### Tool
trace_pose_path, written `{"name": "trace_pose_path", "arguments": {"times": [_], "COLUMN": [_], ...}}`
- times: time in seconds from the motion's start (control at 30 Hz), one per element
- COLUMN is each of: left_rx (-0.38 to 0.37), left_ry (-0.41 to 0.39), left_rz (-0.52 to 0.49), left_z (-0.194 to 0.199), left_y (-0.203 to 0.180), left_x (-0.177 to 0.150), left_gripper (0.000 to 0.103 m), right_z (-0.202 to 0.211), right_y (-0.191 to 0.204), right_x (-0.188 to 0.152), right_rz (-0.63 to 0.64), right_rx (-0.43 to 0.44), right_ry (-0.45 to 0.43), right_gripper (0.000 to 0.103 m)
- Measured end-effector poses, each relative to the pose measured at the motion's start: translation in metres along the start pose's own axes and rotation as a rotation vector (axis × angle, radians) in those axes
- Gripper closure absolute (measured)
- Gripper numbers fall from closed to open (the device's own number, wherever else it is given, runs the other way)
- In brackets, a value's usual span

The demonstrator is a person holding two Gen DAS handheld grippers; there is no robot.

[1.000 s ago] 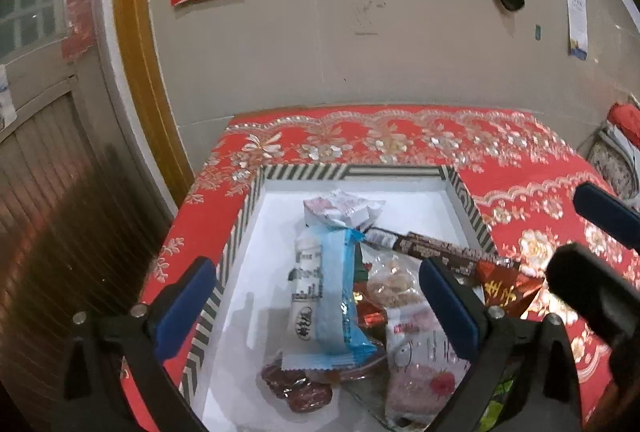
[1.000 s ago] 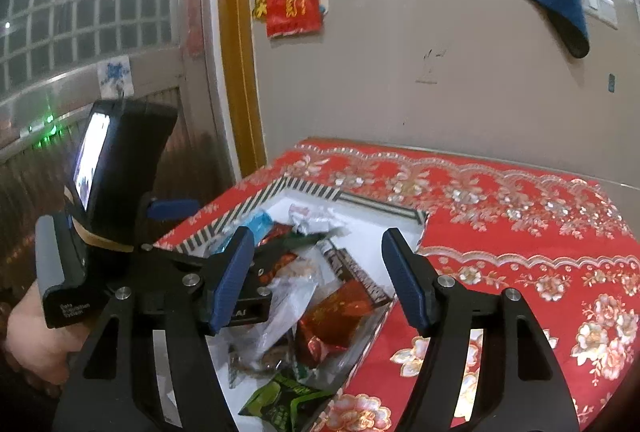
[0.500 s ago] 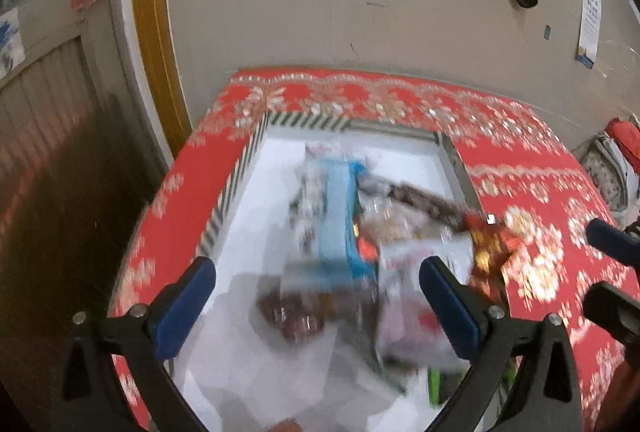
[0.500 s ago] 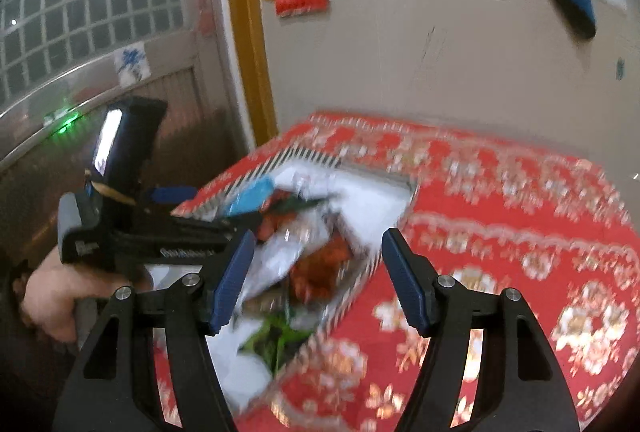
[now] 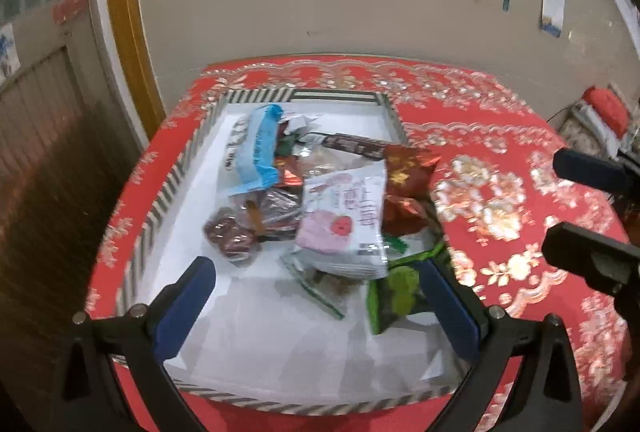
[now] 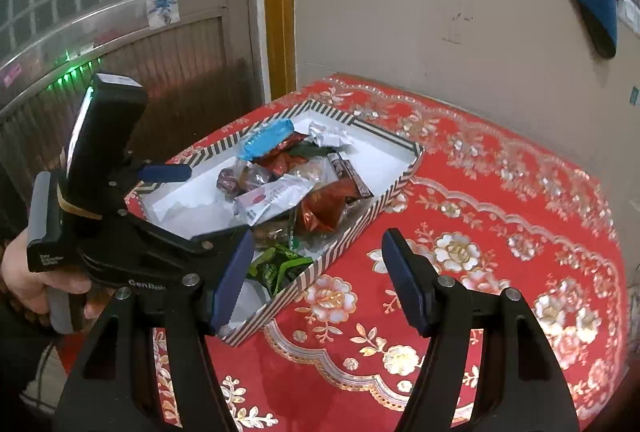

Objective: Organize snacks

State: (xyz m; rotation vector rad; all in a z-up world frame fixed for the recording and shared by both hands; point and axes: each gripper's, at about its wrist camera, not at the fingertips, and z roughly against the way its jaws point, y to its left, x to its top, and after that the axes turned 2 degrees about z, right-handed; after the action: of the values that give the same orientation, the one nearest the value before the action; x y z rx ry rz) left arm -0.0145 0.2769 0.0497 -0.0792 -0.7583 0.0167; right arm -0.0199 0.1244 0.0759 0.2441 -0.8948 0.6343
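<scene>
1. Over the last second I have pulled my left gripper [image 5: 316,306] up and back. The striped box [image 5: 168,187] sat close under my fingers a second ago, and now I see it whole below me, near rim included.
2. My right gripper [image 6: 320,280] has swung away too: the box lies ahead and to its left, with only the red cloth [image 6: 500,232] under its fingers.
3. Both grippers stand wide open and hold nothing.
4. The snacks lie in a heap in the box, ahead of my left fingers and toward the right wall. I judge this pull-back fits either a pause between packets or the end of the sorting. I cannot tell which.
5. The box is shallow, rectangular card, striped black and white outside, with a smooth white floor.
6. The packets are thin and crinkly: a white pouch [image 5: 346,222] on top, a long blue-and-white one [image 5: 256,147] further ahead, shiny red foil [image 5: 404,191] against the right wall, and a green bag [image 5: 396,296] nearest my right finger.
7. The cloth is soft, with raised floral embroidery.
</scene>
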Motion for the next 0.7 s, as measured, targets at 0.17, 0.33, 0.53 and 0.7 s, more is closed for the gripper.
{"name": "trace_pose_path", "arguments": {"times": [0.17, 0.33, 0.53, 0.7], "left_rx": [-0.028, 0.014, 0.065, 0.096], "left_ry": [-0.007, -0.009, -0.01, 0.003], "left_rz": [0.063, 0.047, 0.04, 0.034], "left_z": [-0.004, -0.002, -0.004, -0.007], "left_y": [0.004, 0.003, 0.006, 0.008], "left_x": [-0.001, 0.003, 0.015, 0.019], "left_gripper": [0.0, 0.0, 0.0, 0.0], "right_z": [0.006, 0.005, 0.005, -0.001], "right_y": [0.002, 0.007, 0.01, 0.009], "right_x": [0.003, 0.007, 0.013, 0.016], "right_rz": [0.002, 0.018, 0.027, 0.022], "right_rx": [-0.021, -0.036, -0.045, -0.049], "right_ry": [-0.007, -0.004, -0.006, 0.008], "right_gripper": [0.036, 0.036, 0.036, 0.036]}}
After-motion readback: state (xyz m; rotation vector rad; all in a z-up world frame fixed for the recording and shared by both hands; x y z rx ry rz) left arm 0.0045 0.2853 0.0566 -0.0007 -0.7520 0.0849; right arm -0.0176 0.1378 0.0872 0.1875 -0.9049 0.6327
